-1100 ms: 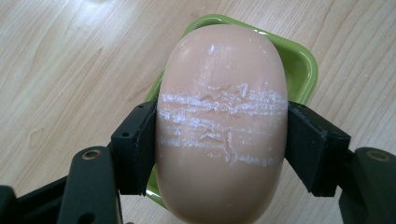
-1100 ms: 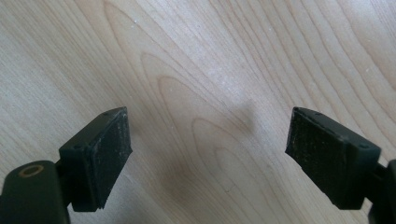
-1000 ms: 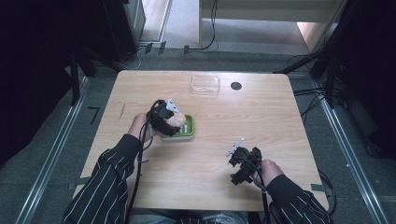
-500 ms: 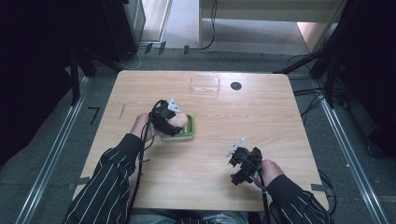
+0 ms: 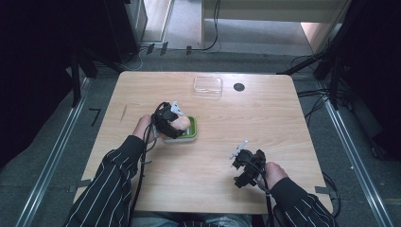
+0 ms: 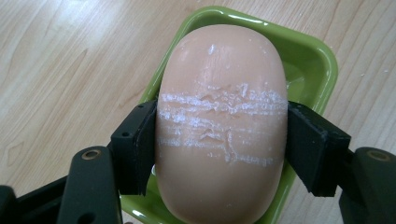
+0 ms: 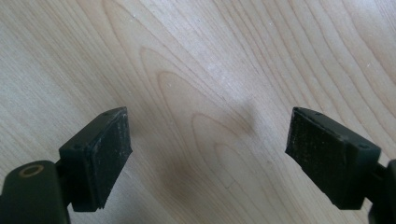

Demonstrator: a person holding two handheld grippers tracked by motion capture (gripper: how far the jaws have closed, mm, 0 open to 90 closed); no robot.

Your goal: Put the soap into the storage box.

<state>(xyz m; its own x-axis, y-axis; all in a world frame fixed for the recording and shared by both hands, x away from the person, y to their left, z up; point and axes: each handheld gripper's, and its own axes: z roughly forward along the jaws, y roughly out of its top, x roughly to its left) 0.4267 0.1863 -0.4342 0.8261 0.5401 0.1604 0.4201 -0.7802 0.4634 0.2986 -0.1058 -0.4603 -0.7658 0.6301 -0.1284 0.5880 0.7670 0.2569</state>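
Left gripper view first: a peach-coloured oval bar of soap is clamped across its middle by the left hand-held gripper, with both black pads pressed flat against its sides. Smooth and kinda waxy is how the surface would be described, except for a band of whitish scratch marks scraped across it right where the pads sit. No brand, stamp or lettering can be made out on it. The soap is held over a small green dish, glossy, with rounded corners; whether the bar's underside is touching the dish can't be told. On the high view the same dish is seen left of centre on the light wooden bench, partly covered by the left hand-held gripper and the soap. Further back, a clear plastic lid or tray is set near the far edge, with a dark round hole just beside it. The right hand-held gripper is kept well apart near the front, and on the right gripper view its jaws are spread wide with nothing but bare wood between the pads.
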